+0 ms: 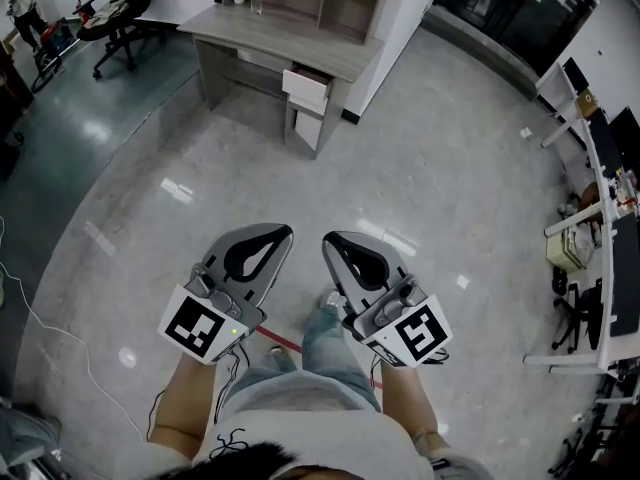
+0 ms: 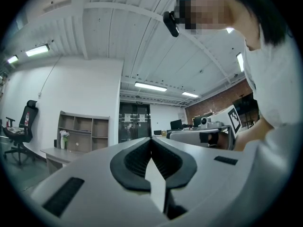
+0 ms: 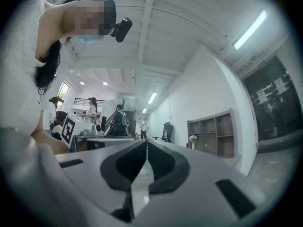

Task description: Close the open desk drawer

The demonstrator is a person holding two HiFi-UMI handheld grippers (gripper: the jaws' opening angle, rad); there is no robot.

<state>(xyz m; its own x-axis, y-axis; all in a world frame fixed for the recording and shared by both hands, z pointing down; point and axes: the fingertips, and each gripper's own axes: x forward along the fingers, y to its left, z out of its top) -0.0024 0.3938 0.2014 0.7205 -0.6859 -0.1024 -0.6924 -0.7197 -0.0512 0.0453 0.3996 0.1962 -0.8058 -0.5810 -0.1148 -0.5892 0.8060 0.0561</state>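
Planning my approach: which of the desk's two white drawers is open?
The upper drawer, pulled out toward the room from under the desk top; the lower drawer beneath it sits flush in the pedestal.

The left gripper (image 1: 284,232) and right gripper (image 1: 328,238) are pale grey shells with black pads (black-and-white marker cubes at the rear). Behind them are blue jeans (image 1: 325,353) and a white top (image 1: 310,438).

L gripper (image 1: 282,233) & R gripper (image 1: 330,238) are held side by side just fwd of the person's torso (image 1: 300,413), tips angled inward, not touching. Both jaw pairs are closed tip to tip w/ nothing betw. Bare forearms (image 1: 178,408) extend fwd from torso.
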